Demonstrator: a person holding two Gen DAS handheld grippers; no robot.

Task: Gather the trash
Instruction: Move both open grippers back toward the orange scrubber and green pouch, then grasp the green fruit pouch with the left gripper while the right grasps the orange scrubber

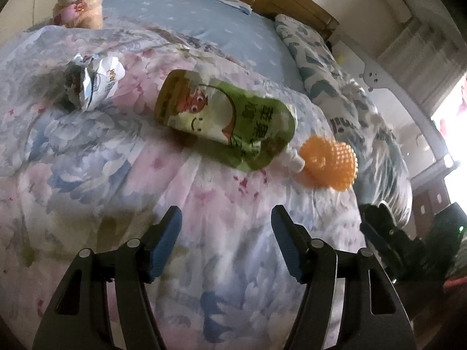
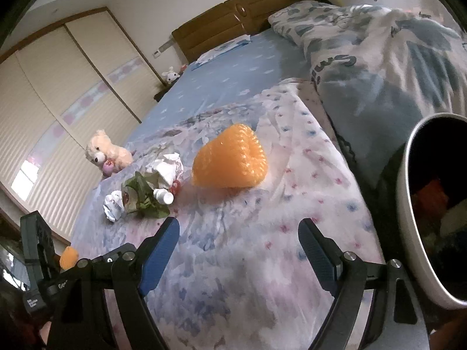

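We hold the left gripper (image 1: 226, 227) and right gripper (image 2: 239, 242) wide and empty over the floral quilt (image 1: 87, 151), the green pouch (image 1: 224, 116) and orange foam net (image 2: 230, 160) lying farther off.

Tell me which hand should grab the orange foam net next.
Right. The right tongs are open and aimed at the orange foam net, with the trash bin beside them. The left tongs face the green pouch instead.

The white bin (image 2: 414, 204) runs off the frame's right edge — its dark contents too murky to identify.
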